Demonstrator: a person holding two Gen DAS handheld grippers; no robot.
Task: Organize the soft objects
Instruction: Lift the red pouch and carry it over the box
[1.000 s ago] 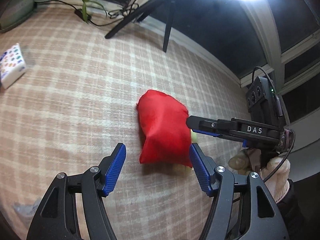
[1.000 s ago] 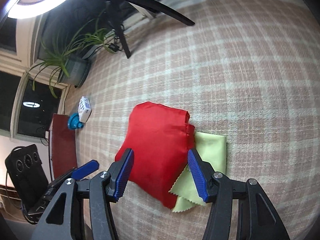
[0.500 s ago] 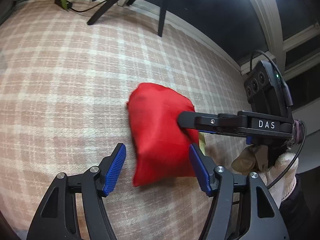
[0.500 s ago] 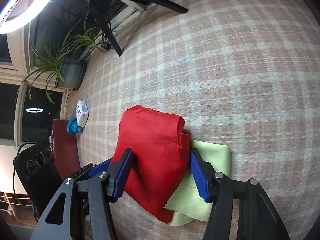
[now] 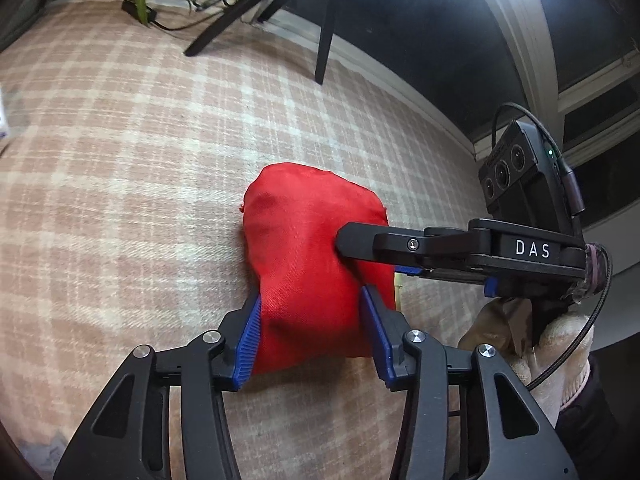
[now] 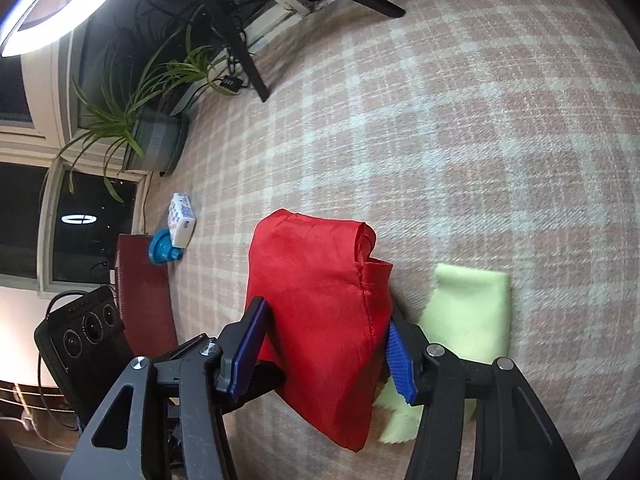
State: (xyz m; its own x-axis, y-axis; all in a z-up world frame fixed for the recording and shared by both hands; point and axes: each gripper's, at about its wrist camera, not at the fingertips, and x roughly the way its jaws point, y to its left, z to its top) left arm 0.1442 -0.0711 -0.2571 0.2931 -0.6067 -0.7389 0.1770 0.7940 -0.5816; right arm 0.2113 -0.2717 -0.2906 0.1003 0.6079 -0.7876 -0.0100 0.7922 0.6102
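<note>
Bag, red and soft, lies on the plaid bench, partly over a yellow-green cloth. Left gripper has its jaws pressed against the bag's near end on both sides. Right gripper straddles the bag from the side; whether its pads truly pinch the fabric I cannot tell. Grasping looks like the step in hand. Next move probably calls for lifting both together, evenly, so the bag comes clear of the cloth without dragging it.
</note>
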